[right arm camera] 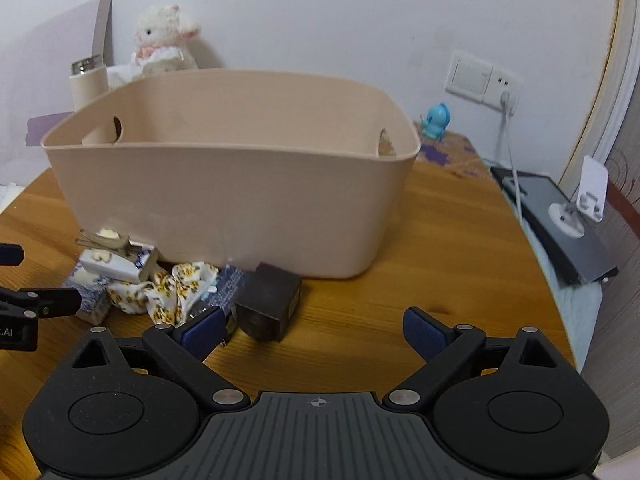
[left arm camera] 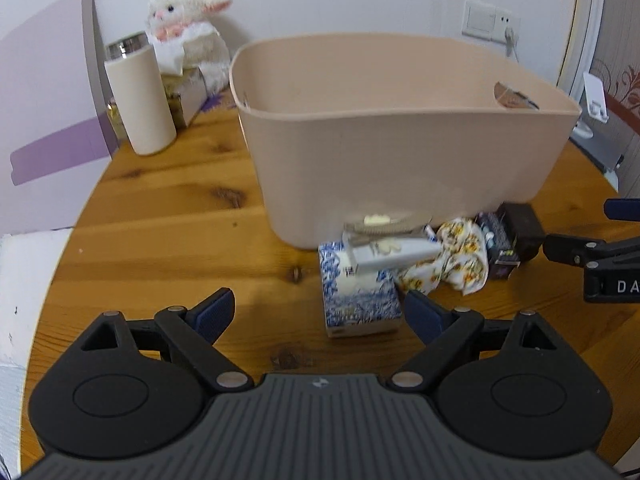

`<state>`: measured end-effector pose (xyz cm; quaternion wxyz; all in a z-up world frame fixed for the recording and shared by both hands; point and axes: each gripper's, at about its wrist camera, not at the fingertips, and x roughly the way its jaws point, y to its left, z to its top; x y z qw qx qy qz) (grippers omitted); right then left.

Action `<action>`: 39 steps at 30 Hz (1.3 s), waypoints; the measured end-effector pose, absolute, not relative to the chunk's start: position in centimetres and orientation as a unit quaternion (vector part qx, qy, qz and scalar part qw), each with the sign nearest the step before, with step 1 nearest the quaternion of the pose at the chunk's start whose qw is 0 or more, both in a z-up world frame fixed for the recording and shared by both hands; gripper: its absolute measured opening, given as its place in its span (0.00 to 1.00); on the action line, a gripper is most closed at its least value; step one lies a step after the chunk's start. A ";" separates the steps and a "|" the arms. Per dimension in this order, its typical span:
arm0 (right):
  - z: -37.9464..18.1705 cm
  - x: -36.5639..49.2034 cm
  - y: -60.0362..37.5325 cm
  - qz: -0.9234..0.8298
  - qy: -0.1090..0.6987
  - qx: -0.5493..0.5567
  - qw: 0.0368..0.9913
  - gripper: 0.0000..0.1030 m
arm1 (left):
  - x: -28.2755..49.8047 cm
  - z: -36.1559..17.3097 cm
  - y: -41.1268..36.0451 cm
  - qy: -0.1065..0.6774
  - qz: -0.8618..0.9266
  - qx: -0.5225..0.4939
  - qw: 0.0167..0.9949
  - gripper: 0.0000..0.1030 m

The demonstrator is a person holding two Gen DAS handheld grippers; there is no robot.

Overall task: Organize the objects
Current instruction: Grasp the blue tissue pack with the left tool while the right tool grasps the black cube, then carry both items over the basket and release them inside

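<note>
A beige plastic basket stands on the round wooden table. A small pile lies against its near wall: a blue-and-white patterned box, a white packet with a hair clip on top, a yellow floral cloth, a dark patterned packet and a black cube. My left gripper is open and empty, just short of the patterned box. My right gripper is open and empty, with the black cube near its left finger.
A cream thermos, a white plush bunny and a gold box stand at the back left. A blue toy, a wall socket with cable and a grey device are on the right.
</note>
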<state>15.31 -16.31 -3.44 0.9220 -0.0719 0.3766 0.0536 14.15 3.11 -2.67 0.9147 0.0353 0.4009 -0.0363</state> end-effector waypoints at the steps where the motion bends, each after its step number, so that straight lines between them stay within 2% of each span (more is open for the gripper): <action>1: -3.8 15.6 -16.3 0.054 0.379 -0.070 0.921 0.93 | 14.3 -3.0 3.1 0.404 -0.038 0.033 0.913 0.90; 16: -5.4 17.9 -17.1 0.043 0.385 -0.027 0.922 0.90 | 17.0 -5.3 3.4 0.430 -0.029 0.016 0.902 0.89; 17: -5.4 17.9 -17.2 0.037 0.388 -0.030 0.920 0.86 | 17.0 -5.3 3.5 0.428 -0.023 0.020 0.903 0.89; 20: -5.9 18.0 -17.8 0.029 0.396 -0.030 0.917 0.83 | 16.8 -5.3 3.9 0.426 -0.021 0.017 0.904 0.89; 22: -6.1 18.2 -18.2 0.040 0.399 -0.016 0.916 0.77 | 16.9 -5.3 4.1 0.424 -0.022 0.012 0.905 0.85; 23: -6.2 18.3 -18.2 0.045 0.399 -0.012 0.916 0.72 | 16.9 -5.3 4.1 0.421 -0.023 0.014 0.907 0.83; 24: -6.3 18.4 -18.2 0.049 0.399 -0.011 0.916 0.68 | 17.0 -5.2 4.1 0.418 -0.026 0.015 0.908 0.77; 27: -6.6 18.8 -17.6 0.063 0.403 -0.011 0.913 0.45 | 17.1 -4.9 3.9 0.415 -0.035 0.017 0.909 0.60; 28: -6.6 18.8 -17.3 0.065 0.401 -0.017 0.913 0.31 | 17.1 -4.8 3.9 0.414 -0.037 0.017 0.909 0.50; 29: -6.6 18.8 -17.0 0.066 0.402 -0.024 0.913 0.28 | 17.0 -4.7 3.8 0.414 -0.040 0.018 0.909 0.46; 39: -5.5 16.1 -17.3 0.062 0.394 -0.024 0.917 0.28 | 15.7 -4.0 4.8 0.414 -0.039 0.019 0.909 0.46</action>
